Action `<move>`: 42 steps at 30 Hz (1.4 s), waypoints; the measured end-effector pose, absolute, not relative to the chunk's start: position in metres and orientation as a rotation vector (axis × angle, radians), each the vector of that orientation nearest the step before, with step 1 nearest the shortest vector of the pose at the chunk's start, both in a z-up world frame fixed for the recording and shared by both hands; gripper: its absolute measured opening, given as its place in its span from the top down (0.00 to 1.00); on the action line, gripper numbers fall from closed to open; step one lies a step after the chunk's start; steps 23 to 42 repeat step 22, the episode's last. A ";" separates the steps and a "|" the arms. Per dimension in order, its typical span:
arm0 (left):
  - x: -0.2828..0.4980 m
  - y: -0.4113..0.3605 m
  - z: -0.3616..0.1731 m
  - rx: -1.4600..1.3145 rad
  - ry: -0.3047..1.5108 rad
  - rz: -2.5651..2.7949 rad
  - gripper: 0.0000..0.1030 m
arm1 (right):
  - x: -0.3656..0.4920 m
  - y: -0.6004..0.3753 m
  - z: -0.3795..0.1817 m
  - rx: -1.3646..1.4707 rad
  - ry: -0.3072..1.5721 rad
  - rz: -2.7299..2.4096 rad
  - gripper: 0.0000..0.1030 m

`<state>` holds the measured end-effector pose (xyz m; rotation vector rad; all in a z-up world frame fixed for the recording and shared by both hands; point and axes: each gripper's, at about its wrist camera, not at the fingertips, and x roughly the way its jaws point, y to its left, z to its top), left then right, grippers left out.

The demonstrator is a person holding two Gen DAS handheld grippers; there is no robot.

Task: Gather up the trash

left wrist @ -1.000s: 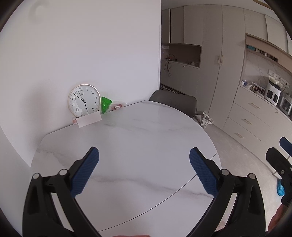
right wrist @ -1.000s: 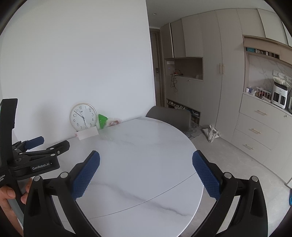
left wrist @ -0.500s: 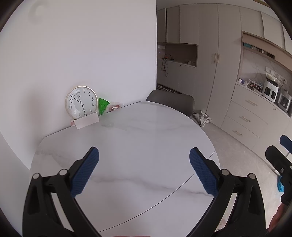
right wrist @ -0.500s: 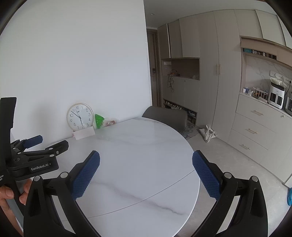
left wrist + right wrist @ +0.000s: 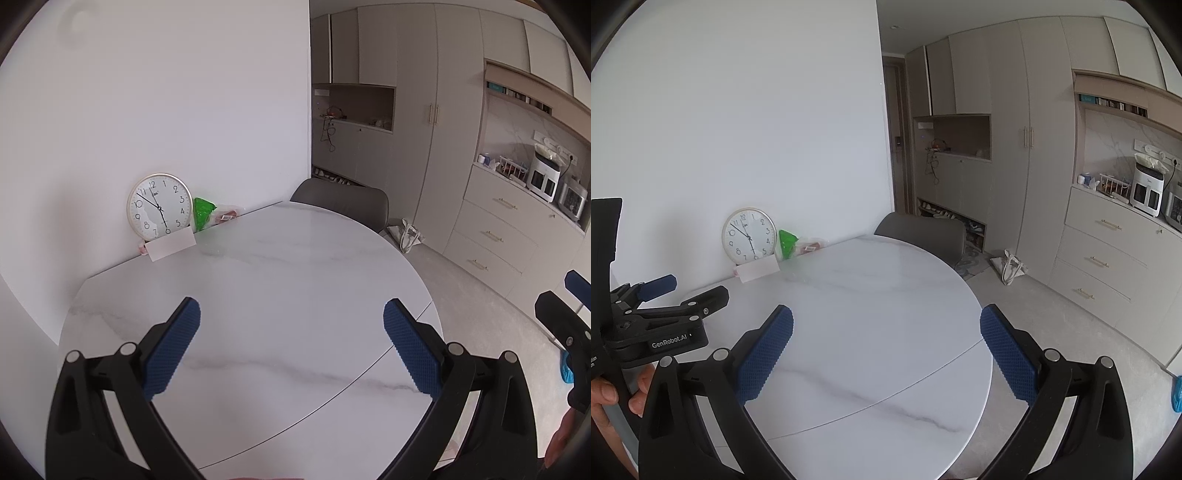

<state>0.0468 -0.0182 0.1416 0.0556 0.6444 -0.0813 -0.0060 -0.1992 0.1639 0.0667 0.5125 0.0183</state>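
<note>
While both grippers hang over the near side of the white marble tabletop point(image 5: 295, 295), the left gripper point(image 5: 291, 347) and the right gripper point(image 5: 886, 354) have their blue fingers point(image 5: 764, 354) spread wide and released, grasping nothing. At the far edge against the wall, a green wrapper point(image 5: 202, 213) and a clear packet with red inside point(image 5: 227, 215) lie just right of a round clock point(image 5: 159, 206), with a white card point(image 5: 170, 246) leaning in front of it.
</note>
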 end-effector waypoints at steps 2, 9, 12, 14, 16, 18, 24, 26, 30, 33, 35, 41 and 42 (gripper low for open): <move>0.047 -0.019 0.141 0.059 0.643 -0.082 0.08 | -0.006 -0.200 0.164 0.067 0.512 0.018 0.02; 0.046 -0.021 0.141 0.059 0.639 -0.088 0.08 | -0.005 -0.199 0.162 0.061 0.516 0.019 0.02; 0.046 -0.021 0.140 0.060 0.637 -0.089 0.08 | -0.005 -0.199 0.162 0.061 0.516 0.019 0.02; 0.046 -0.021 0.141 0.060 0.639 -0.092 0.08 | -0.005 -0.199 0.162 0.061 0.515 0.019 0.02; 0.046 -0.022 0.141 0.061 0.639 -0.090 0.08 | -0.005 -0.199 0.162 0.061 0.516 0.018 0.02; 0.047 -0.022 0.142 0.061 0.641 -0.090 0.08 | -0.005 -0.199 0.162 0.062 0.516 0.018 0.02; 0.048 -0.023 0.142 0.059 0.642 -0.091 0.08 | -0.005 -0.199 0.161 0.061 0.518 0.019 0.02; 0.048 -0.023 0.142 0.059 0.642 -0.091 0.08 | -0.005 -0.199 0.161 0.061 0.518 0.019 0.02; 0.048 -0.023 0.142 0.059 0.642 -0.091 0.08 | -0.005 -0.199 0.161 0.061 0.518 0.019 0.02; 0.048 -0.023 0.142 0.059 0.642 -0.091 0.08 | -0.005 -0.199 0.161 0.061 0.518 0.019 0.02; 0.048 -0.023 0.142 0.059 0.642 -0.091 0.08 | -0.005 -0.199 0.161 0.061 0.518 0.019 0.02; 0.048 -0.023 0.142 0.059 0.642 -0.091 0.08 | -0.005 -0.199 0.161 0.061 0.518 0.019 0.02; 0.048 -0.023 0.142 0.059 0.642 -0.091 0.08 | -0.005 -0.199 0.161 0.061 0.518 0.019 0.02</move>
